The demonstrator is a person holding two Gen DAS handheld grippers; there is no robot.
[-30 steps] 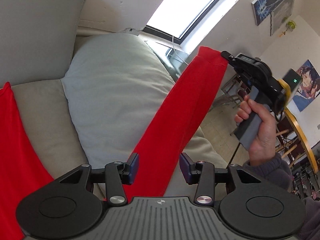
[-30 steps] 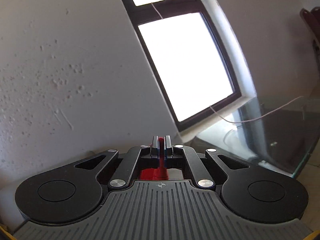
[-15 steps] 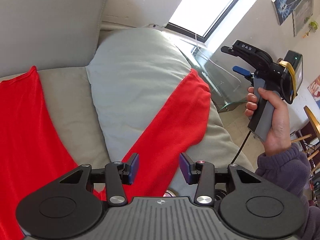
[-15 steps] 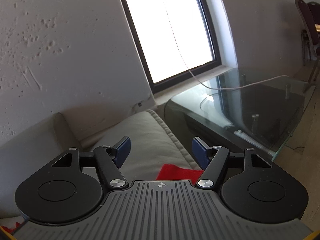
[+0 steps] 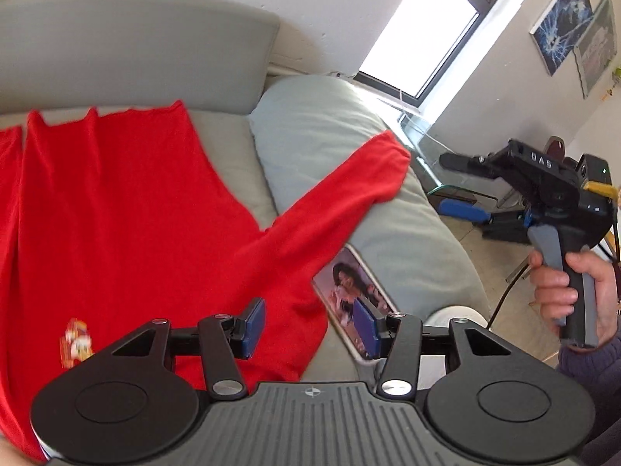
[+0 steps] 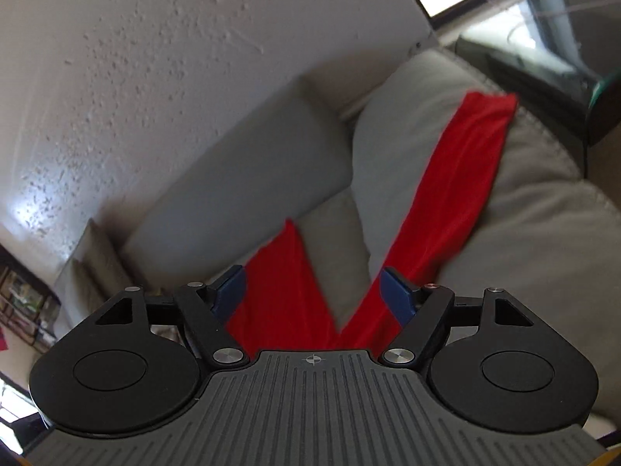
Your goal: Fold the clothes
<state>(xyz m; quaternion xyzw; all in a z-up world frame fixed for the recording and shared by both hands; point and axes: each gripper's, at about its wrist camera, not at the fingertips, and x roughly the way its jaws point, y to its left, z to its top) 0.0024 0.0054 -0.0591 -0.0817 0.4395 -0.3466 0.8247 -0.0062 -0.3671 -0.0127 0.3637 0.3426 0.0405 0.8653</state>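
Released sleeve (image 5: pixel 349 194) now lies on armrest (image 5: pixel 407 233) | both claws opening, empty | right claw (image 5: pixel 462 182) marked "DAS"

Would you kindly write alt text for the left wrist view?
A red shirt lies spread on a grey sofa, one sleeve draped over a cushion. The left gripper hangs open above it, near a phone; the right gripper stands open, empty, beside the sofa.
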